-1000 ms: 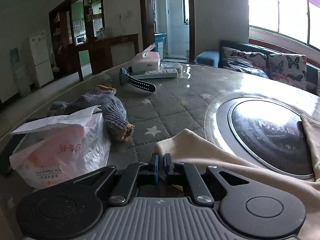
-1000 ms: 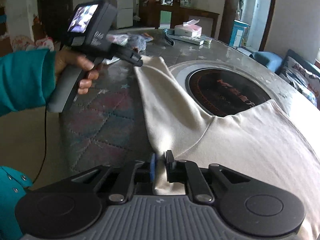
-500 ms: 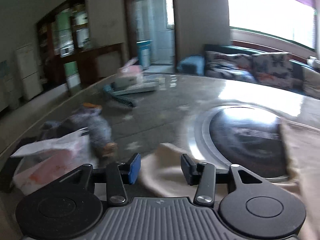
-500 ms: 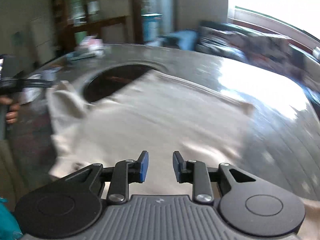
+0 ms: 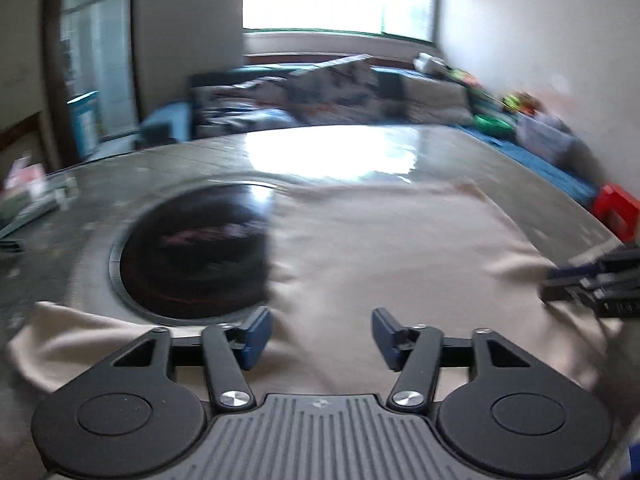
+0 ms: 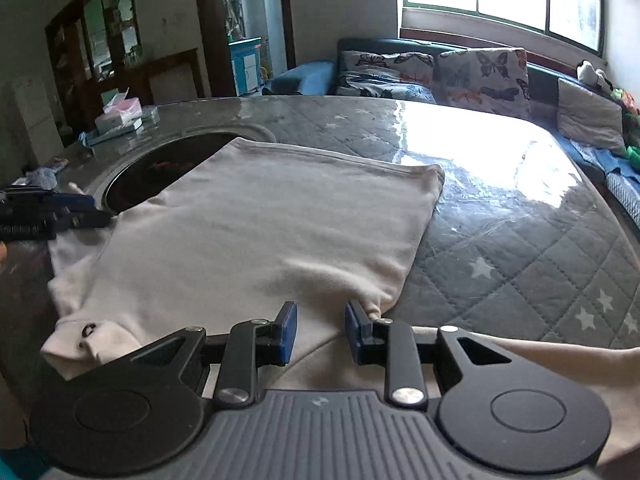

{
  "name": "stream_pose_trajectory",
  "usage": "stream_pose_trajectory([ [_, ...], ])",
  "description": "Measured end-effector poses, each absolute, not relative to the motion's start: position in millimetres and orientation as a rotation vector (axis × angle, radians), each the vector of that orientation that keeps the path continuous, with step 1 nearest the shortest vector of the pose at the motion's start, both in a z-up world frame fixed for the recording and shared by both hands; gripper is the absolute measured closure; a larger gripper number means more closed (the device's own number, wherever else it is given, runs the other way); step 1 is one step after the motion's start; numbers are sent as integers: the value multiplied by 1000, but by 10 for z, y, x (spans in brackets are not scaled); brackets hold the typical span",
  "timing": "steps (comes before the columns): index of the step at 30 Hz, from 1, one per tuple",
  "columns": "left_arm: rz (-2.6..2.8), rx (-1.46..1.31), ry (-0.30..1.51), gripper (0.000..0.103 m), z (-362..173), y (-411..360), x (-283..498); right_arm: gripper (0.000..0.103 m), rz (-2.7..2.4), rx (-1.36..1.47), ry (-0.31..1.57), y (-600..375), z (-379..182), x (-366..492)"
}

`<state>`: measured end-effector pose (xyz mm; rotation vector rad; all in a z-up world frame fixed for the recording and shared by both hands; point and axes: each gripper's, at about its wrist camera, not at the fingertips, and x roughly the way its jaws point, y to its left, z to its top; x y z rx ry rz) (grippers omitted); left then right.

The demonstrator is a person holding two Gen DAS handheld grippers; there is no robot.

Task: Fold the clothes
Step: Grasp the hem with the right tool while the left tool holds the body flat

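Your worktop [image 6: 520,232] fills both views: round, covered in a grey quilted cloth with white stars under a glossy clear sheet that throws back the window light. A dark round cooktop [image 6: 152,168] is sunk into its middle.

The cream garment [image 6: 260,232] lies spread flat on the worktop, its left part covering part of the cooktop. In your right wrist view its far hem runs straight across to a corner [image 6: 436,172] on the quilted cloth, and the right side edge comes back toward you and ends just beyond the right tongs [image 6: 321,330]. More cream fabric passes beneath those tongs and stretches off to the right. At the lower left a bunched part carries a small dark hole or buttonhole [image 6: 89,327].

Your left wrist view is blurred, but the same cream garment [image 5: 380,264] reaches under the left tongs [image 5: 320,336], with a loose flap [image 5: 72,340] off to the left on the worktop.

Your left tongs stand wide apart, nothing between the blue pads, hovering low over the cloth. Your right tongs are parted more narrowly and grip nothing; the cloth's edge sits just past the right pad.

Far back on the left a tissue box [image 6: 120,114] rests on the worktop.
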<state>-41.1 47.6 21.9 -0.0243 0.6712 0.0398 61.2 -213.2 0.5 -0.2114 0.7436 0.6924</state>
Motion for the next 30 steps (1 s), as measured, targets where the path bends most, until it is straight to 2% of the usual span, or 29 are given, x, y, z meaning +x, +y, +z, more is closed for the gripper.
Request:
stream_pose_trajectory([
  [2,11,14,665,27,180,372,-429,63,706,-228,738,-2155,45,532],
  [6,-45,91,652,20,102,163,-465,62,714,-290,733,-2193,54,336],
  [9,-85,149,642,15,42,14,-496,57,706,-312,740,-2243,17,214],
  [13,-98,207,641,14,-36,-65,-548,54,689,-288,724,-2373,23,98],
  [26,-165,201,592,15,139,-336,-399,57,223,-96,719,-3515,78,372],
  [30,-195,209,592,17,123,-527,-327,64,87,-15,722,-3874,21,508],
])
